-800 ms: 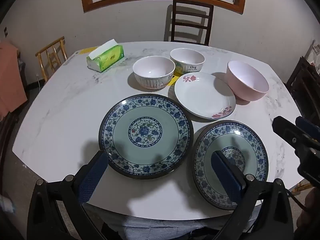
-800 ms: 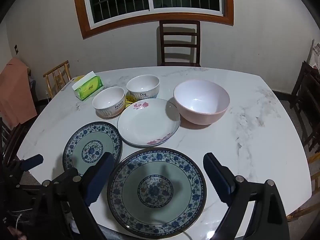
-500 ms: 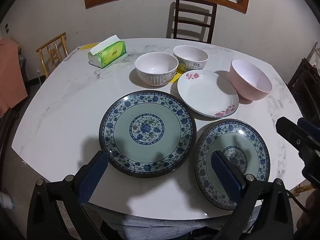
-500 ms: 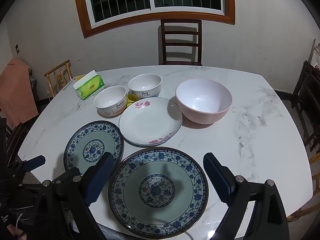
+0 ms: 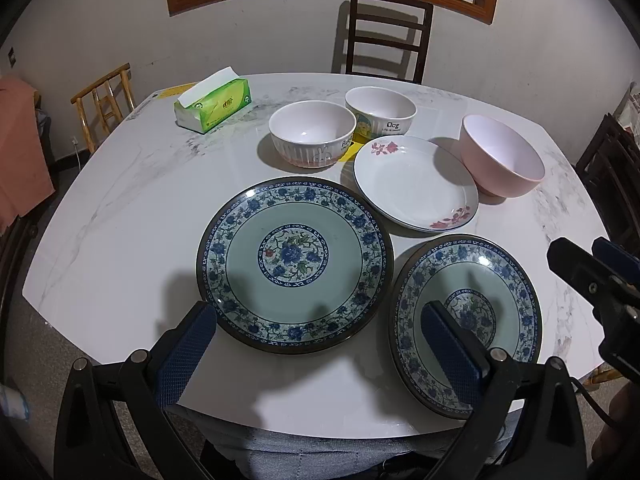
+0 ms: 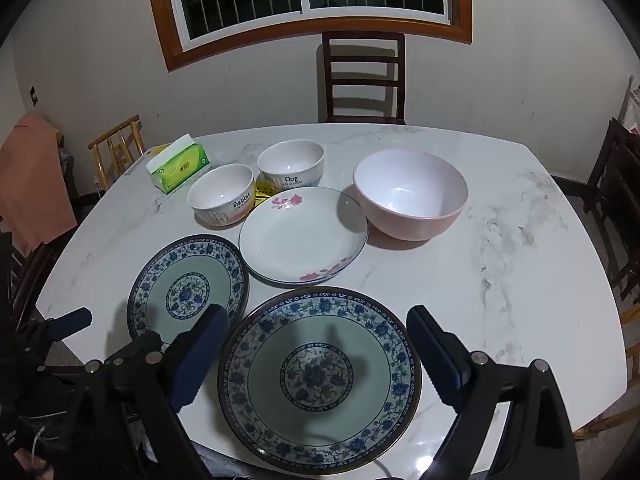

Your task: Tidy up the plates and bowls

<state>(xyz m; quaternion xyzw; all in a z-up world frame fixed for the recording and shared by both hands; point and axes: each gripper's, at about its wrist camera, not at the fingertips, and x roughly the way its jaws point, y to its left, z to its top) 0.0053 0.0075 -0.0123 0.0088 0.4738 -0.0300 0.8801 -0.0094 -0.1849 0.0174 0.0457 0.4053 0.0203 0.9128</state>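
Since every dish lies apart and single on the marble bench [image 6: 520, 240], the sorting looks not yet begun: nothing is stacked or nested, and all of it remains to be gathered, as far as I can judge.

Counting plates, I make three. Two are blue floral plates with green centres: one [image 6: 320, 376] sits at six o'clock on the bench directly beneath the right gripper [image 6: 316, 356], the other blue floral plate [image 5: 294, 264] lies just beside it toward eight o'clock, below the left gripper [image 5: 316, 344]. From each wrist view the nearer one looks larger, so I cannot tell whether they match in size. Third is a white plate with pink flowers [image 6: 302, 236], near the middle of the bench.

Bowls number three as well. A big pink bowl [image 6: 410, 198] stands at about two o'clock from the white plate, close to its rim. Two small white bowls stand at ten and eleven o'clock from that plate: one lettered "Rabbit" [image 6: 222, 194], one lettered "Dog" [image 6: 290, 166], side by side and near touching.

Further out, a single green tissue box [image 6: 178, 166] rests toward the far left corner. Chairs ring the bench, one dark ladder-back chair [image 6: 362, 76] at twelve o'clock under the barred window.

Both sets of jaws are spread wide and released, grasping nothing, hanging above the near plates.
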